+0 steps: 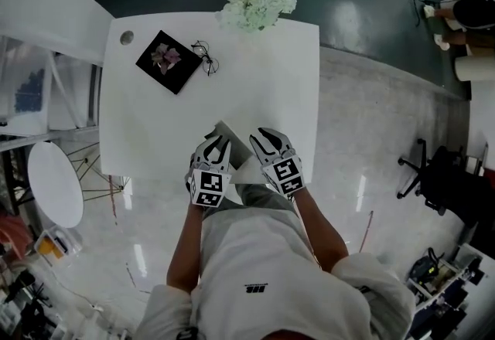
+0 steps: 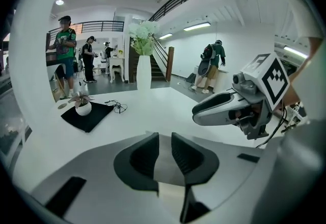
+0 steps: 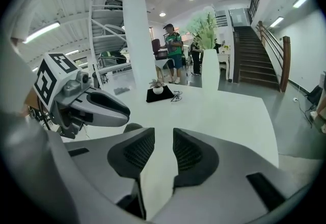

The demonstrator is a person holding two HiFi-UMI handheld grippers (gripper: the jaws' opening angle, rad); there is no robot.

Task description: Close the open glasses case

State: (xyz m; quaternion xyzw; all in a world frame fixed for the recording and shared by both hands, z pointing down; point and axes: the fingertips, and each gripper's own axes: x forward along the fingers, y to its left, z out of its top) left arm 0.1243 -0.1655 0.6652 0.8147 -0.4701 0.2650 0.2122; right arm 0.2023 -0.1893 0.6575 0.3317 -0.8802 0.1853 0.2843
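Head view — glasses case [image 1: 238,147] on white table [image 1: 255,91], pale floor [image 1: 371,145].

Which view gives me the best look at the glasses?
Head view: it looks down on the glasses, frame outline clear beside the mat. Both gripper views catch the glasses only small and edge-on, far across the table.

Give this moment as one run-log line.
left gripper: open, above glasses case | right gripper: open, empty, beside case | eyeglasses: on table
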